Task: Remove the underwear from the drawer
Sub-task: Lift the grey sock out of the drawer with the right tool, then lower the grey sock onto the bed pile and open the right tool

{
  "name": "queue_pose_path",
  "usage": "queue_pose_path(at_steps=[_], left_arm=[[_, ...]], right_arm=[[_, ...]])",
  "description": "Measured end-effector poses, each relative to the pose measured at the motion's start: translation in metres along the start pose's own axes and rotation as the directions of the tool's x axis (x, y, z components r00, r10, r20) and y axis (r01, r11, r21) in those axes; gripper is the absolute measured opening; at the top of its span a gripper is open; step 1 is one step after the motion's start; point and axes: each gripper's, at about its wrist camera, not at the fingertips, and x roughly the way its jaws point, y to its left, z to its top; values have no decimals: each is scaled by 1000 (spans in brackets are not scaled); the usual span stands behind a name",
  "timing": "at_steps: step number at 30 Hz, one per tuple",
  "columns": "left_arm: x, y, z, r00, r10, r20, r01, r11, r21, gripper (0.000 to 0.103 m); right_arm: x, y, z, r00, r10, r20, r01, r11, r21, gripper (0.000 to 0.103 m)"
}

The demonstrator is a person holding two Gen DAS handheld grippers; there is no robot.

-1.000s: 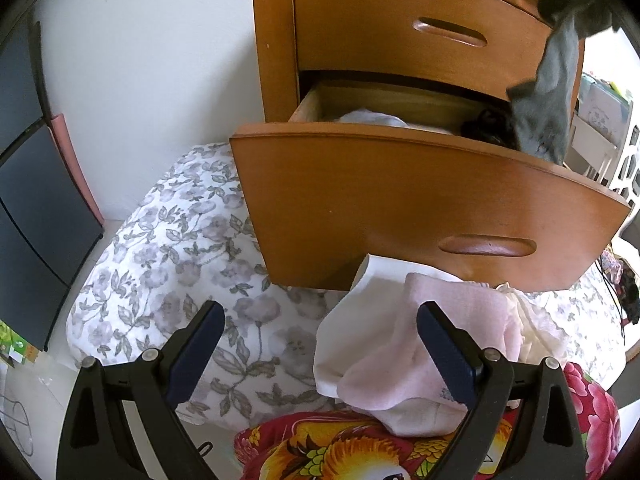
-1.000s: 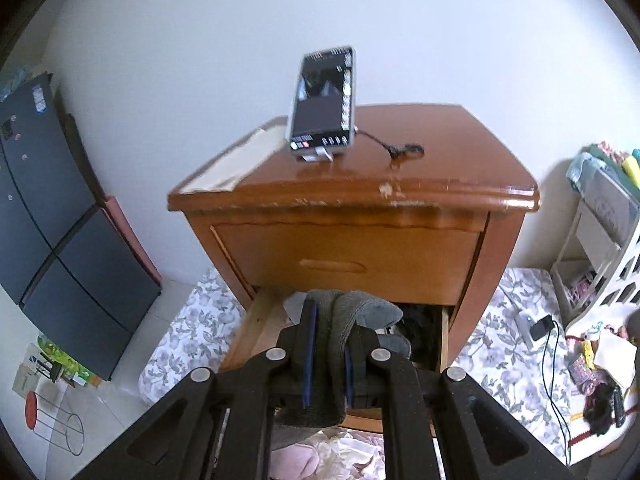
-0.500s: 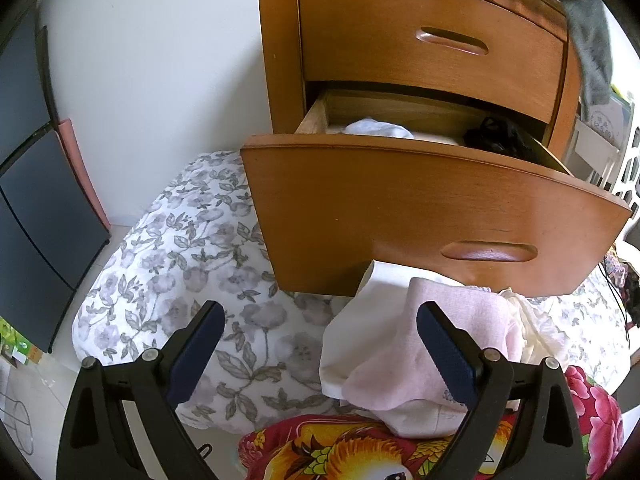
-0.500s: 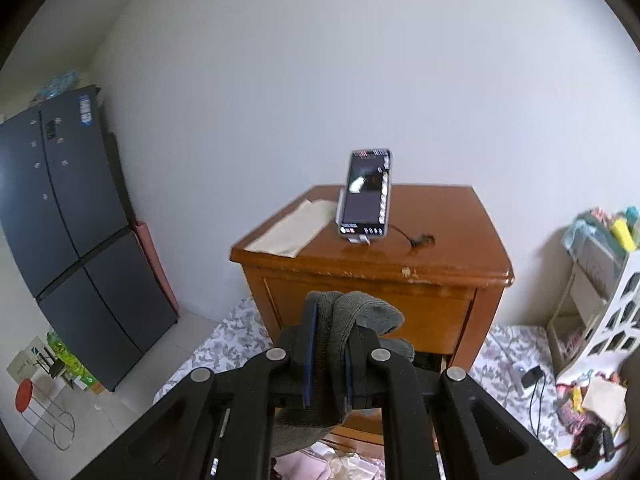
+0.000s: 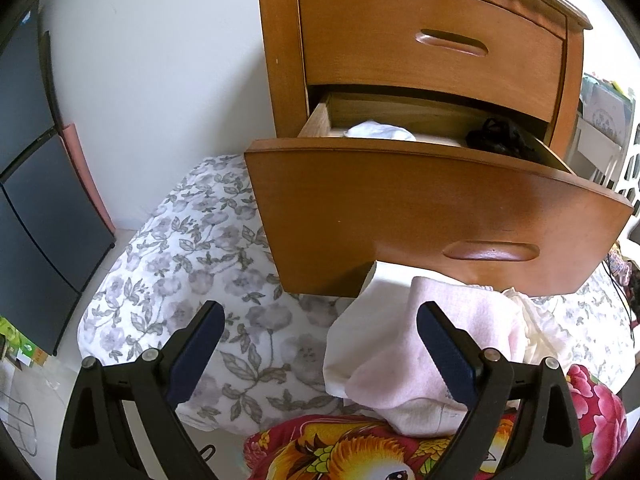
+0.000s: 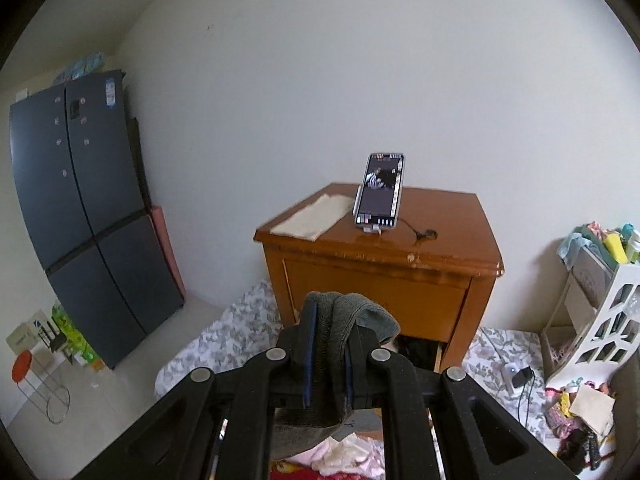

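- A dark grey fridge point(image 6: 84, 208) stands against the wall at the far left of the right wrist view, with a salmon-pink board point(image 6: 166, 252) leaning beside it.
- A floral quilt point(image 5: 192, 280) in grey and white lies on the floor in front of the nightstand point(image 6: 384, 264).
- The left tool point(image 5: 316, 336) hangs low over the quilt with its two blue pads spread wide and nothing between them.
- Just right of that gap, a heap of white and pink clothes point(image 5: 420, 352) rests on a red flowered blanket point(image 5: 360, 452), below the pulled-out drawer.
- The lower drawer point(image 5: 420, 216) stands open; inside, a white garment point(image 5: 380, 132) lies at the left and a black garment point(image 5: 500, 140) at the right. The upper drawer point(image 5: 432, 44) is closed.
- The right tool point(image 6: 328, 356) is pinched narrow on a piece of grey underwear point(image 6: 348, 320), which is folded over the pads and hangs below them, clear of the drawer and in front of the nightstand.
- On the nightstand top a folded beige cloth point(image 6: 316, 220) lies at the left, and a phone point(image 6: 380, 192) stands propped upright just beside it with a cable trailing right.
- A white shelf unit point(image 6: 592, 308) filled with small items stands at the far right, with clutter on the floor at its foot.
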Motion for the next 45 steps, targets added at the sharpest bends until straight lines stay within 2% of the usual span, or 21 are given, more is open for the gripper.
queue_pose_path(at_steps=[6,12,19,27,29,35,45], left_arm=[[-1,0,0,1000,2,0,-2,1000,0,97],[0,0,0,1000,-1,-2,1,1000,-3,97],[0,1,0,1000,-6,-4,5,1000,-9,97],[1,3,0,1000,-13,-9,13,1000,-18,97],[1,3,0,1000,-15,-10,15,1000,-20,97],[1,3,0,1000,-15,-10,14,1000,-19,97],[1,3,0,1000,-13,-11,13,1000,-18,97]], right_arm=[[19,3,-28,995,8,-99,-10,1000,-25,12],[52,4,-58,977,11,-211,-17,999,-29,12],[115,12,-97,933,30,-359,-42,999,-26,12],[170,21,-121,900,94,-425,-96,995,16,12],[180,24,-128,894,91,-439,-95,995,14,12],[210,25,-164,852,80,-518,-84,996,16,12],[248,-2,-226,787,70,-613,-23,996,84,12]])
